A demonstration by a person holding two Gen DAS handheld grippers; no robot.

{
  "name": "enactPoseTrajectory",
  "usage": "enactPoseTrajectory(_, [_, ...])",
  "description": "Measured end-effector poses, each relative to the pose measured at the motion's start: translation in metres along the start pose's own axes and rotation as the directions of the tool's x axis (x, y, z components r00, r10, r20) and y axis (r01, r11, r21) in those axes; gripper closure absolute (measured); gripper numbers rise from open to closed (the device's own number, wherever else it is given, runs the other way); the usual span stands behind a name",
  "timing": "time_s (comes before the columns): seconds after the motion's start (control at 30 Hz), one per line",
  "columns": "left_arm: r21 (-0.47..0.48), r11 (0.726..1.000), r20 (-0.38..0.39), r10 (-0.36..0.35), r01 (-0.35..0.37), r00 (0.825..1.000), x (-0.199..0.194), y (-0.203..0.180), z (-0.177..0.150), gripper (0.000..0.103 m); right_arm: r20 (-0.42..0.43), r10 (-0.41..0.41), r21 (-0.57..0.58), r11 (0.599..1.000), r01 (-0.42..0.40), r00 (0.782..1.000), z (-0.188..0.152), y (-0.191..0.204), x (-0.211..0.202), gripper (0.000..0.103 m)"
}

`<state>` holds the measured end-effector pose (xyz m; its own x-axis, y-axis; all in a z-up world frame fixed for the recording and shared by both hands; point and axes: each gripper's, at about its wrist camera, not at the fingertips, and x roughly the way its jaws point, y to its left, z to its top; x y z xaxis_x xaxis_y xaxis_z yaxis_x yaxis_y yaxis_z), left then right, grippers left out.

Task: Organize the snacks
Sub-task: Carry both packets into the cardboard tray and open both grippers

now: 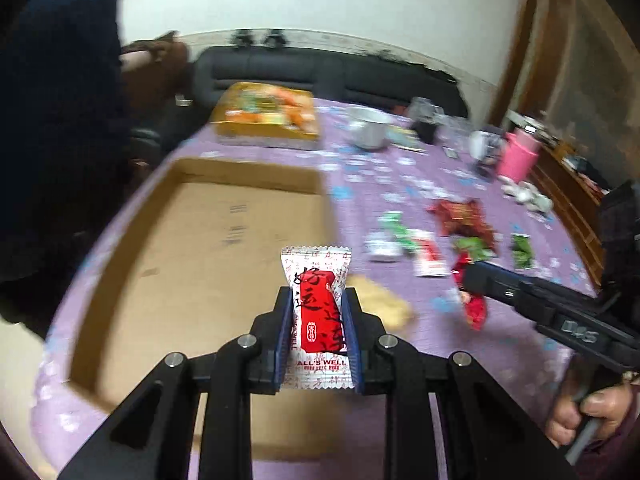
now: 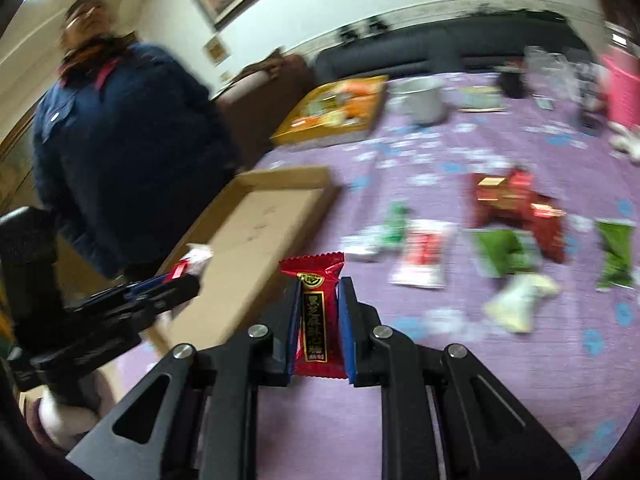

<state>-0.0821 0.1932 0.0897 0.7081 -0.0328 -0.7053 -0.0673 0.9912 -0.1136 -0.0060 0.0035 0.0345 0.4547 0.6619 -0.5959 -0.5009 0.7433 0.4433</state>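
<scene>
Cardboard is what the shallow open tray [image 1: 208, 232] is made of; it is set along the table's left edge on a purple patterned cloth [image 1: 400, 184], and its floor shows bare, so it is judged to be where the snacks are to be gathered. A white-and-red snack packet [image 1: 318, 312] is pinched between the pads of the left gripper [image 1: 318, 300], seized across its narrow width, so that its long axis runs along the fingers and its crimped top end points away from the camera, over the tray's right wall. A dark red snack packet [image 2: 318, 312] is clamped in the same manner by the right gripper [image 2: 319, 292], its long axis likewise laid along the fingers and its serrated end pointing forward, toward the near right corner of the tray. Both packets are gripped at mid-body, presumably so that they hang steadily and can be let go flat. Loose snacks [image 1: 460, 236] in green, red and white wrappers are left scattered on the cloth to the right of the tray, near the table's middle. A yellow box [image 1: 268, 116] with assorted contents is seen near the far edge, beyond the tray.
</scene>
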Motion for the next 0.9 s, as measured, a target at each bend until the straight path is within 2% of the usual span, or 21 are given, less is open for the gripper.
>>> enactPoseTrajectory(0.1, [-0.042,0.995,0.002,0.090,-0.090,0.996,-0.001,0.038,-0.009,0.080,-0.060,0.062,-0.017,0.998,-0.063,0.996,0.003,0.031,0.028,0.083])
enactPoseTrajectory(0.17, [-0.080,0.989,-0.005,0.125,-0.125,0.992,0.000,0.061,-0.014,0.080,-0.101,0.088,-0.031,0.995,-0.091,0.991,0.003,0.053,0.051,0.083])
enactPoseTrajectory(0.3, [-0.144,0.976,-0.020,0.162,-0.163,0.987,0.005,0.097,-0.020,0.079,-0.170,0.072,-0.089,0.992,-0.088,0.983,-0.001,0.088,0.094,0.083])
enactPoseTrajectory(0.4, [-0.173,0.969,-0.025,0.172,-0.174,0.985,0.009,0.108,-0.022,0.075,-0.205,0.037,-0.126,0.990,-0.064,0.978,-0.006,0.102,0.119,0.083])
enactPoseTrajectory(0.6, [-0.176,0.968,-0.014,0.180,-0.179,0.984,0.010,0.108,-0.027,0.051,-0.228,-0.009,-0.165,0.986,-0.030,0.974,-0.009,0.113,0.139,0.080])
enactPoseTrajectory(0.67, [-0.163,0.966,0.001,0.202,-0.199,0.979,0.004,0.105,-0.028,0.045,-0.200,-0.041,-0.208,0.978,-0.001,0.979,-0.006,0.119,0.129,0.077])
enactPoseTrajectory(0.73, [-0.145,0.958,0.016,0.253,-0.248,0.967,-0.002,0.101,-0.026,0.040,-0.132,-0.117,-0.279,0.957,0.077,0.984,-0.003,0.134,0.107,0.065])
enactPoseTrajectory(0.77, [-0.138,0.953,0.028,0.274,-0.268,0.961,-0.006,0.099,-0.026,0.033,-0.074,-0.178,-0.329,0.933,0.145,0.981,-0.002,0.143,0.095,0.052])
enactPoseTrajectory(0.8, [-0.133,0.946,0.044,0.303,-0.295,0.952,-0.010,0.096,-0.026,0.027,-0.020,-0.229,-0.369,0.906,0.206,0.973,-0.002,0.151,0.084,0.041])
enactPoseTrajectory(0.87, [-0.121,0.934,0.066,0.344,-0.335,0.937,-0.016,0.092,-0.026,0.024,0.105,-0.328,-0.456,0.823,0.339,0.939,-0.007,0.171,0.062,0.031])
enactPoseTrajectory(0.9, [-0.107,0.929,0.077,0.364,-0.355,0.928,-0.019,0.090,-0.025,0.024,0.151,-0.358,-0.491,0.782,0.384,0.921,-0.010,0.181,0.055,0.029])
